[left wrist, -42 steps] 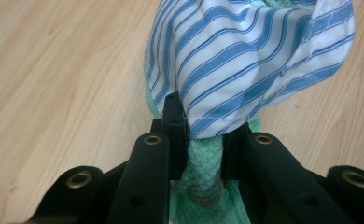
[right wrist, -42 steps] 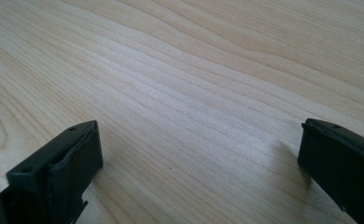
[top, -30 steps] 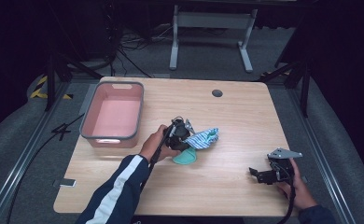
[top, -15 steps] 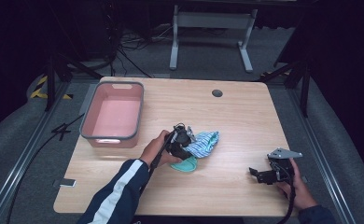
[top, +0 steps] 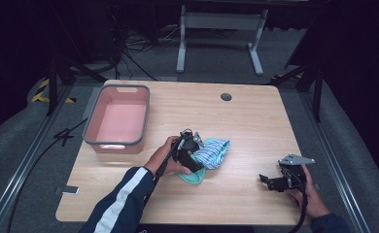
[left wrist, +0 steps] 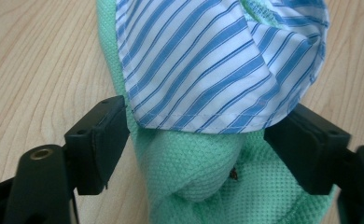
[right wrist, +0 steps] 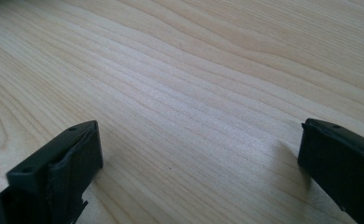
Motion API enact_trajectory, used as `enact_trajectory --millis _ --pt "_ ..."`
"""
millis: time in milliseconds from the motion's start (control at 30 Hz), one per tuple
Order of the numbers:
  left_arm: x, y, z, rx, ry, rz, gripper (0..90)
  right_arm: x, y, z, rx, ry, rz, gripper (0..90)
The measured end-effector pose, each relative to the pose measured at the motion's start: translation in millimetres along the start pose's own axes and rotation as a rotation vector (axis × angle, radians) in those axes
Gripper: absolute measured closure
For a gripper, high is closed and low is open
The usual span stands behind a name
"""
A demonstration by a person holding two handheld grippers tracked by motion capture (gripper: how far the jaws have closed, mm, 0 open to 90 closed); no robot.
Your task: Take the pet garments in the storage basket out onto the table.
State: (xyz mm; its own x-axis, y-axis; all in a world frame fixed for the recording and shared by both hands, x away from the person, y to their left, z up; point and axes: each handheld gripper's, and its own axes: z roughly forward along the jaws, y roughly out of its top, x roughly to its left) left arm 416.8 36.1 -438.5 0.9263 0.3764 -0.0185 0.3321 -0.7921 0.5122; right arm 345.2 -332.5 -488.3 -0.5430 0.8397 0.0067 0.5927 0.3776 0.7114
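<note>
While the left gripper (left wrist: 196, 144) straddles a bundled green knit cloth (left wrist: 194, 182) under a blue-striped cloth (left wrist: 217, 60) at mid-table, its jaws stand spread, seemingly just touching the fabric's sides. Well apart, the right gripper (right wrist: 199, 154) hangs wide open over bare wooden table (top: 255, 116).

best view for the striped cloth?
Left gripper view: the striped cloth sits close up between the open tongs, its stitched hem crisp, over the green cloth. High view shows it small beside the left gripper.
</note>
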Motion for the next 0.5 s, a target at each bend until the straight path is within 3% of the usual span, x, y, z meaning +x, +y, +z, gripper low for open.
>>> enact_trajectory --millis 133,500 --pt "-0.9 -0.4 -4.7 -0.028 -0.012 0.007 19.4 0.0 0.0 0.0 0.0 0.0 0.0 0.2" --pt "-0.4 -3.2 -18.9 -0.019 0.026 0.041 20.4 0.0 0.0 0.0 0.0 0.0 0.0 0.2"
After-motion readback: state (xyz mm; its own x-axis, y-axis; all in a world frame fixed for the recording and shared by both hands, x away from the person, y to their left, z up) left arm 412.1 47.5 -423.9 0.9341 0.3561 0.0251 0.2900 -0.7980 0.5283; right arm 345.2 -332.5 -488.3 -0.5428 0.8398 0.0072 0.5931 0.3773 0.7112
